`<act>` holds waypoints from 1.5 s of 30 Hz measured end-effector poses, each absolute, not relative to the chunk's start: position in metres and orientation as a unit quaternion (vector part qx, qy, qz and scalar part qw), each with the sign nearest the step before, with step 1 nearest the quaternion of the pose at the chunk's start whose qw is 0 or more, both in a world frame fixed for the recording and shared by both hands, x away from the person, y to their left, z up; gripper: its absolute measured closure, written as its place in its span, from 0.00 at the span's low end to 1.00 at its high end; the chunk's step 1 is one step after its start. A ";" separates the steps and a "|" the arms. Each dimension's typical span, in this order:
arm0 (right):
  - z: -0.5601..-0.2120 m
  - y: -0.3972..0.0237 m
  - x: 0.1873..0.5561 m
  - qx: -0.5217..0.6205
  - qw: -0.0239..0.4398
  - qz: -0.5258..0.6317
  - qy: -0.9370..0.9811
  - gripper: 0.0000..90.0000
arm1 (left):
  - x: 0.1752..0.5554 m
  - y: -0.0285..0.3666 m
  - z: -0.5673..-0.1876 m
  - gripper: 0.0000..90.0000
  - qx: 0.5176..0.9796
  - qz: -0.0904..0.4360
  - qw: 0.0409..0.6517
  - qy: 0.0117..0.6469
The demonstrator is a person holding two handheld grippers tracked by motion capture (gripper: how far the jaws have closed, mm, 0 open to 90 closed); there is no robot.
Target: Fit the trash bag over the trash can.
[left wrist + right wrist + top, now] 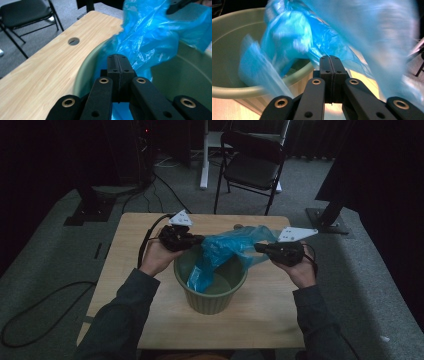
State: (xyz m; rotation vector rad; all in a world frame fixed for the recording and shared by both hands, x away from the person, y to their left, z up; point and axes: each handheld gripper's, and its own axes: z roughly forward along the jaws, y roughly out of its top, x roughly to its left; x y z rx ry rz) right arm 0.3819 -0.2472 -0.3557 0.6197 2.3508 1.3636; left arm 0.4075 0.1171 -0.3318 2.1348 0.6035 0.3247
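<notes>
A pale green bucket stands on the wooden table. Over it stretches a thin blue plastic bag, and part of it hangs down inside the bucket. My left gripper is at the bag's left end, over the bucket's rim, with its jaws shut on the film. To the right of the bucket, my right gripper is shut on the bag's other edge. In the right gripper view the bag is blurred, with the bucket's rim below it.
A black folding chair and a white stand post are beyond the table's far edge. Cables lie on the carpet at left. The table has a cable hole near its far edge.
</notes>
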 end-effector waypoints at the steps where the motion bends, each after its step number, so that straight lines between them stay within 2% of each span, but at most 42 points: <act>1: -0.356 -0.247 0.382 0.220 0.175 0.480 0.831 1.00 | 0.409 0.122 -0.333 1.00 0.855 0.129 0.436 0.249; 14: -0.360 -0.244 0.385 0.224 0.163 0.471 0.837 1.00 | 0.417 0.167 -0.353 1.00 0.836 0.109 0.440 0.311; 20: -0.360 -0.241 0.387 0.224 0.159 0.470 0.839 1.00 | 0.418 0.169 -0.358 1.00 0.837 0.105 0.435 0.316; 26: -0.358 -0.231 0.391 0.216 0.157 0.473 0.840 1.00 | 0.413 0.166 -0.349 0.77 0.835 0.111 0.450 0.297; 31: -0.357 -0.230 0.391 0.214 0.154 0.473 0.840 1.00 | 0.407 0.160 -0.339 0.65 0.838 0.125 0.455 0.275; 32: -0.356 -0.229 0.391 0.213 0.154 0.473 0.841 1.00 | 0.405 0.157 -0.333 0.65 0.835 0.135 0.460 0.270; 33: -0.356 -0.229 0.391 0.211 0.153 0.473 0.842 1.00 | 0.405 0.156 -0.330 0.60 0.834 0.139 0.462 0.268; 41: -0.357 -0.228 0.391 0.204 0.149 0.474 0.844 1.00 | 0.413 0.136 -0.320 0.52 0.836 0.175 0.449 0.262; 45: -0.357 -0.227 0.391 0.200 0.146 0.472 0.846 1.00 | 0.418 0.127 -0.320 0.54 0.832 0.180 0.451 0.268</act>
